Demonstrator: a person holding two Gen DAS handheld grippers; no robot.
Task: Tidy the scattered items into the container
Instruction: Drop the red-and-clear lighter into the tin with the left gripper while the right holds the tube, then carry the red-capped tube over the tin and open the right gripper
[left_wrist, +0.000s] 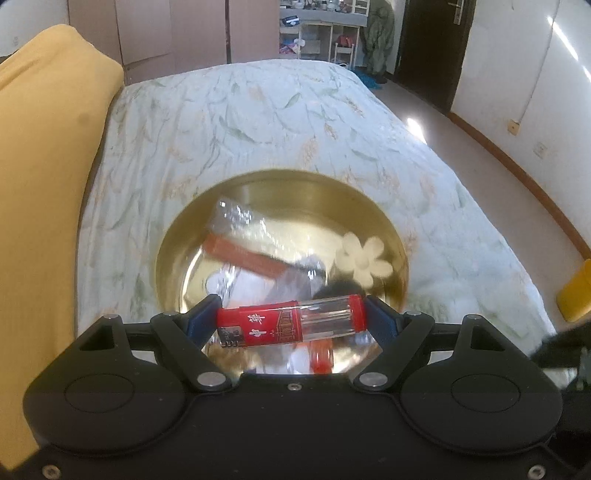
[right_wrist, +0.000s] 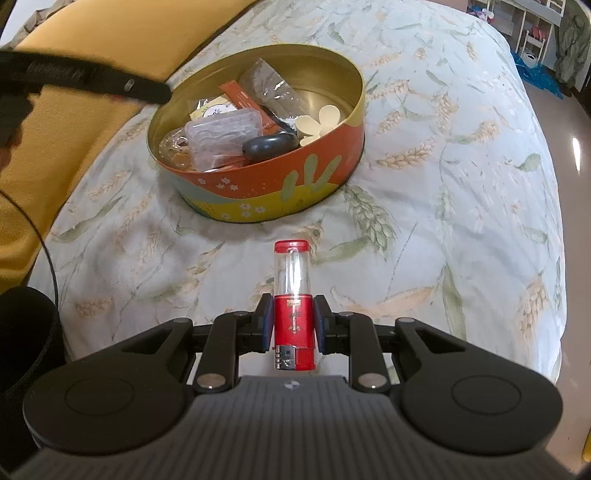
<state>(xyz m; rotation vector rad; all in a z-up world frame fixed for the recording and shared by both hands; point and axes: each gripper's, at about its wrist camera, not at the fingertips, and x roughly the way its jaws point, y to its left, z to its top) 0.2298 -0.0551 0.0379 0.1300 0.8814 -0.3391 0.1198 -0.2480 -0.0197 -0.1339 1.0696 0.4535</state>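
A round tin (right_wrist: 258, 192) with an orange and yellow flowered wall and gold inside (left_wrist: 295, 192) stands on the bed. It holds a clear plastic case (right_wrist: 221, 131), an orange packet (left_wrist: 240, 254), a cream flower (left_wrist: 364, 258), a dark oval object (right_wrist: 269, 146) and wrappers. My left gripper (left_wrist: 293, 325) is shut on a red and clear lighter (left_wrist: 291, 323), held crosswise just above the tin's near rim. My right gripper (right_wrist: 293, 321) is shut on a second red and clear lighter (right_wrist: 293, 295), pointing forward above the quilt, short of the tin.
The bed carries a pale leaf-print quilt (right_wrist: 443, 147). A yellow cushion (left_wrist: 44, 166) lies along its left side. The left gripper's black body (right_wrist: 92, 79) reaches over the tin's far left rim. Floor, white wall (left_wrist: 535, 92) and a dark door lie to the right.
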